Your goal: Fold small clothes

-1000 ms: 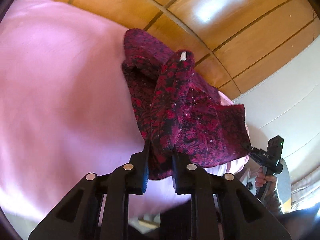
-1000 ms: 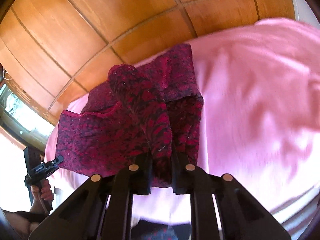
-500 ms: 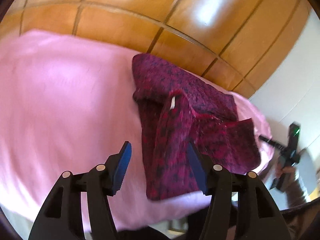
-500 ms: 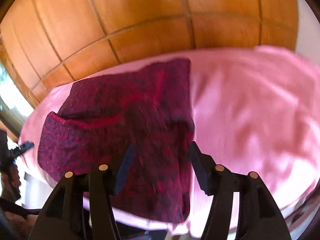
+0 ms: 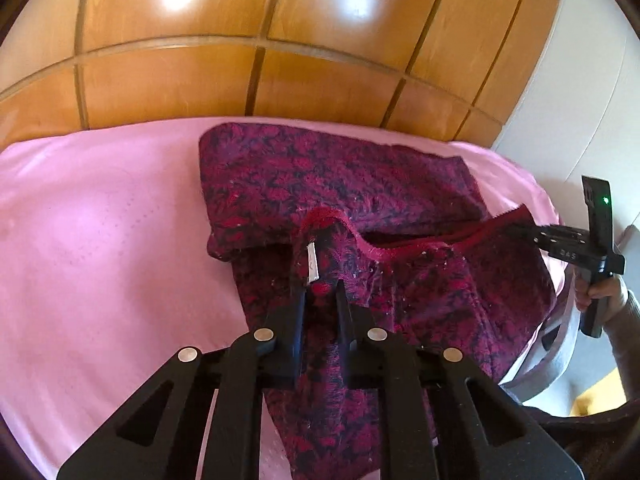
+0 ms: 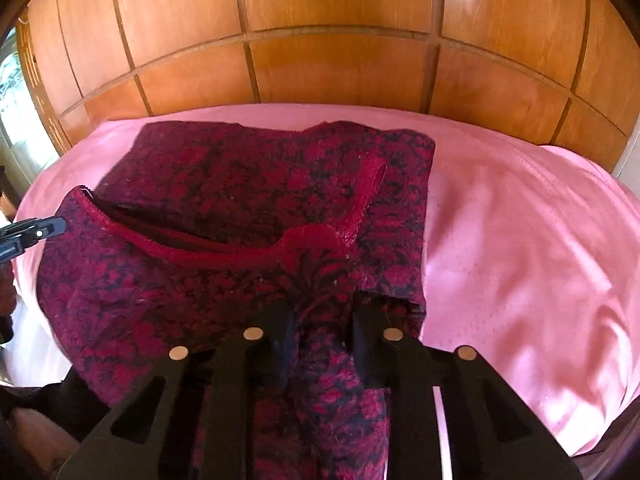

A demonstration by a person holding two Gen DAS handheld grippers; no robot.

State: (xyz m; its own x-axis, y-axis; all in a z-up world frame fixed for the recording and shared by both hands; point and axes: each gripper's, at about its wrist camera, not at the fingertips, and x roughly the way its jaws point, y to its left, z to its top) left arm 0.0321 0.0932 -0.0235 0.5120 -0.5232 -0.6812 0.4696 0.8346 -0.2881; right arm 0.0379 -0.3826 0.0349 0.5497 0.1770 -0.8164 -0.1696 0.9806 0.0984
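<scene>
Left wrist view: the left gripper (image 5: 320,296) has its jaws drawn together on a bunched ridge of the dark red patterned garment (image 5: 360,184), close to a small white label (image 5: 312,266) just ahead of the fingertips. The garment lies on a pink bedsheet (image 5: 100,240), spreading ahead and to the right of the jaws. At far right the right gripper (image 5: 532,232) meets the garment's red-trimmed corner.

Right wrist view: the right gripper (image 6: 324,316) is pinched on a gathered fold of the same garment (image 6: 240,176), whose red edging (image 6: 372,184) runs ahead of the jaws. The left gripper's tip (image 6: 52,226) touches the garment's far left corner. A wooden panelled headboard (image 6: 336,68) stands beyond the sheet (image 6: 520,240).
</scene>
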